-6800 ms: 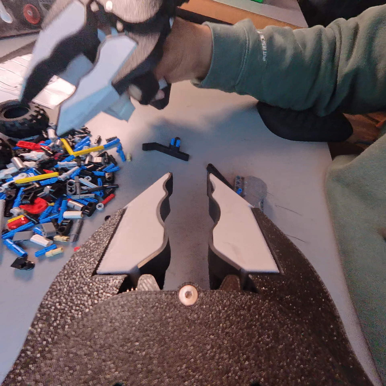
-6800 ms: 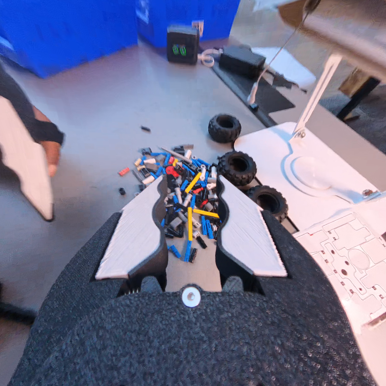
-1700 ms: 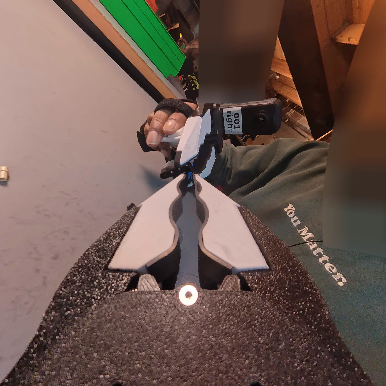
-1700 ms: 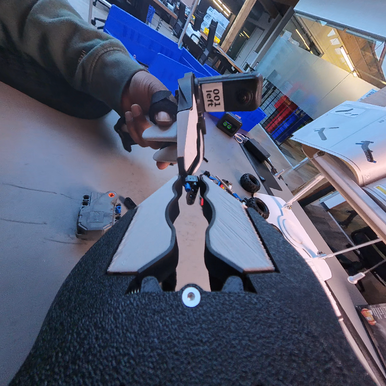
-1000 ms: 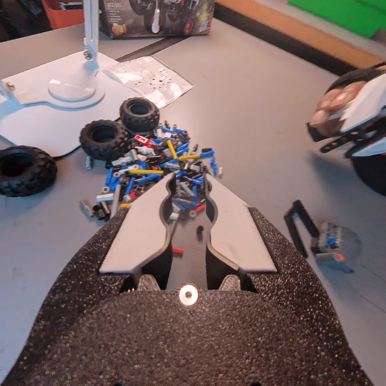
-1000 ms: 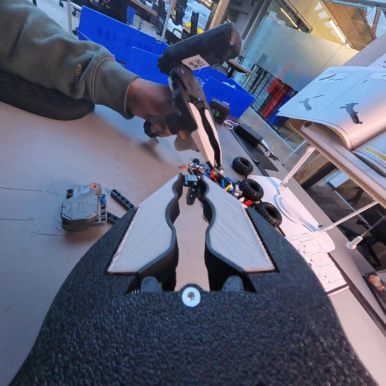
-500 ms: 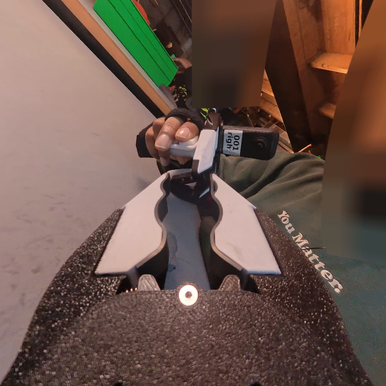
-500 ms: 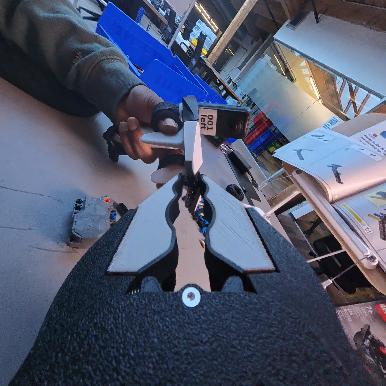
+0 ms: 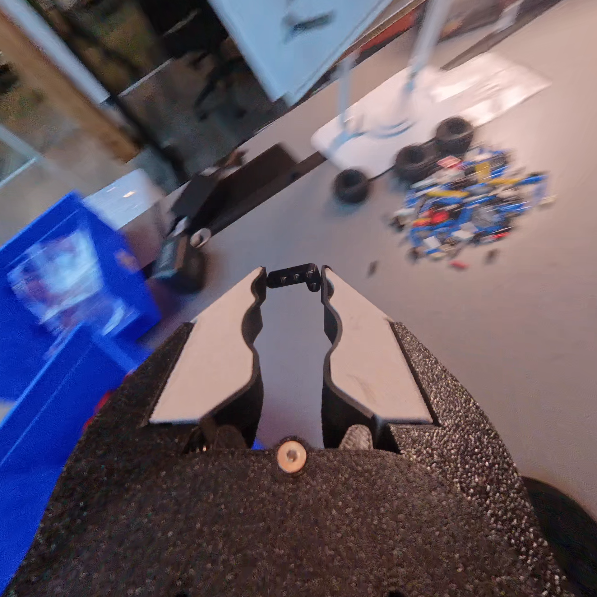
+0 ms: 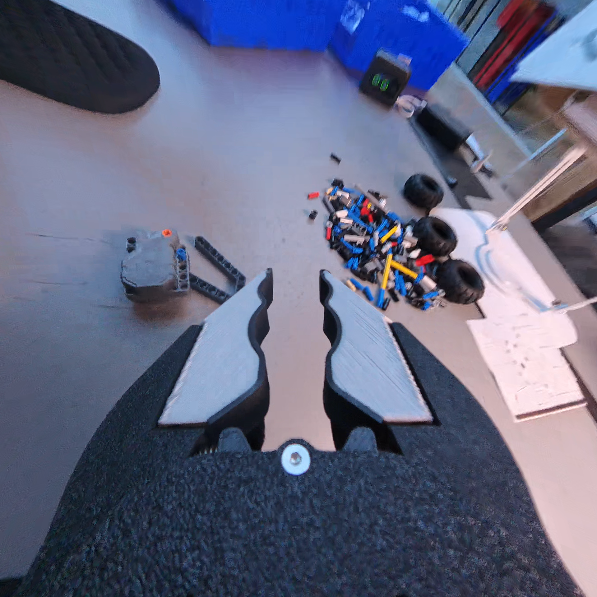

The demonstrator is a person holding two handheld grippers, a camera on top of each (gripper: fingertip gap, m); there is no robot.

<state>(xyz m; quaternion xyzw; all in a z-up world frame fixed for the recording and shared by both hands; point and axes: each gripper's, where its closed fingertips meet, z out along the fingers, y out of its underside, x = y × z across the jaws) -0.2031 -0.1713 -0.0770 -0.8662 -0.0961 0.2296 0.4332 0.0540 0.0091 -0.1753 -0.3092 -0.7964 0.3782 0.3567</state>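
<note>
My left gripper [image 9: 293,278] is shut on a small black beam piece with holes [image 9: 292,279], held crosswise between its tips above the grey table. My right gripper [image 10: 295,280] is open and empty, over the table. Ahead to its right lies a pile of small blue, black, yellow and red building parts [image 10: 374,245]; the same pile shows blurred in the left wrist view [image 9: 465,210]. Left of the right gripper lies a grey motor block [image 10: 151,266] joined to a black angled beam [image 10: 219,274].
Three black tyres [image 10: 434,235] lie beside the pile, next to a white stand base [image 10: 504,258] and a printed sheet [image 10: 526,365]. Blue bins [image 10: 290,22] and a small black device [image 10: 384,77] stand at the far edge. A black pad [image 10: 71,61] lies at the top left.
The grippers have parted. The black beam piece passed from my right gripper to my left. My right gripper opened and swung down towards the table; my left swung towards the blue bins.
</note>
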